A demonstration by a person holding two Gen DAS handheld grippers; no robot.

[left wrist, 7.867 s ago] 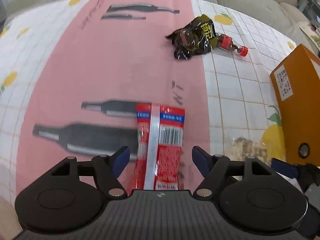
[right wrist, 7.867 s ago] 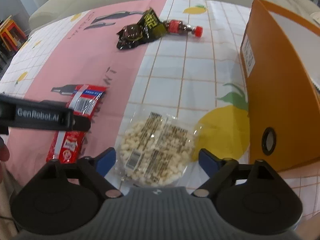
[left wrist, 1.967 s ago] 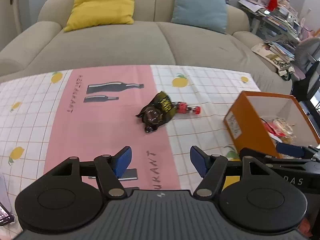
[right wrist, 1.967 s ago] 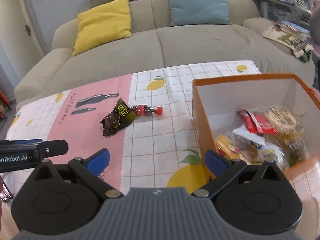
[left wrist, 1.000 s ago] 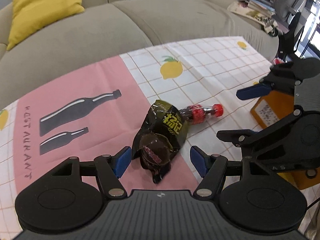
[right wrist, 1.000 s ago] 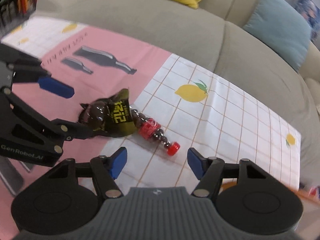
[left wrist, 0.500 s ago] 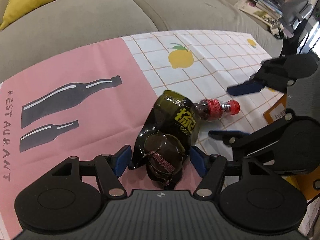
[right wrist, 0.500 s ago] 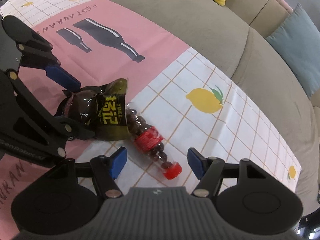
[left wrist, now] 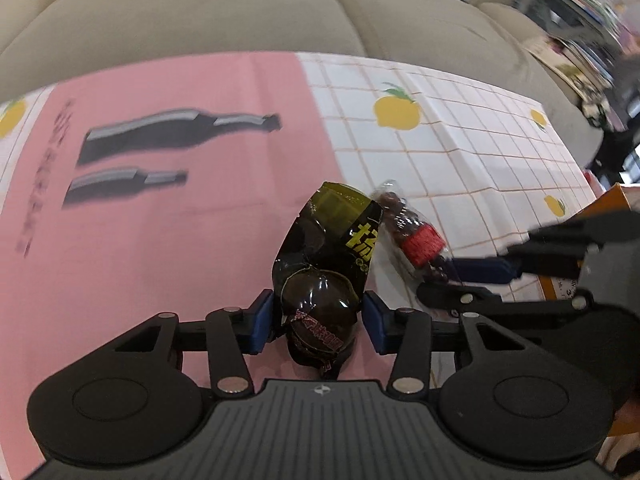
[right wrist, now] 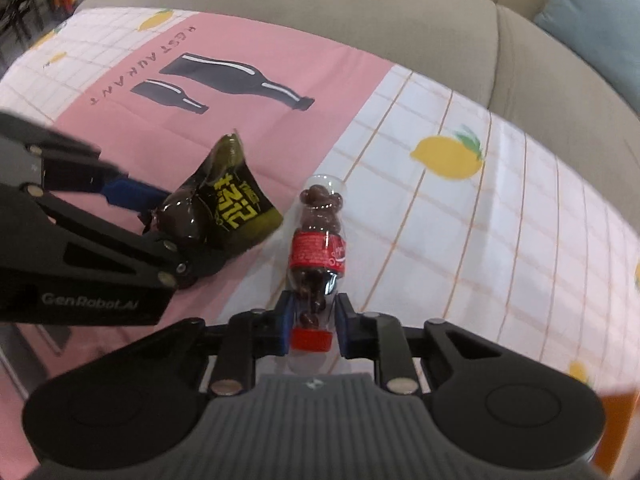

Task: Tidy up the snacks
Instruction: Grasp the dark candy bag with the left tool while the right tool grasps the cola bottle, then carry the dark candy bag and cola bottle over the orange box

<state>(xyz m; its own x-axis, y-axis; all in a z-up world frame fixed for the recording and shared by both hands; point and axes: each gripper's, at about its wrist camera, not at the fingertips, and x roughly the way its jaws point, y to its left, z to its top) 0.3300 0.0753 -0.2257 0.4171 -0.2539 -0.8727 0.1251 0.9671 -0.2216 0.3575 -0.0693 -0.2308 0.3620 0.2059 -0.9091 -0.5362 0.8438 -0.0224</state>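
Note:
A dark snack bag (left wrist: 328, 264) with yellow lettering lies on the pink part of the tablecloth. My left gripper (left wrist: 319, 316) is shut on its near end; the bag also shows in the right wrist view (right wrist: 224, 208). A small clear bottle of chocolate candy (right wrist: 318, 248) with a red label and red cap lies on the white checked part. My right gripper (right wrist: 312, 316) is shut on its neck, just above the cap. The bottle also shows in the left wrist view (left wrist: 412, 236), next to the bag.
The tablecloth (right wrist: 460, 216) covers a low table in front of a beige sofa (left wrist: 200, 12). A corner of the orange box (left wrist: 612, 200) shows at the right edge, behind my right gripper. A blue cushion (right wrist: 592, 4) lies on the sofa.
Both grippers have moved down to the table and closed: the left on the dark snack bag, the right on the candy bottle's neck. Half a second ago both were open.

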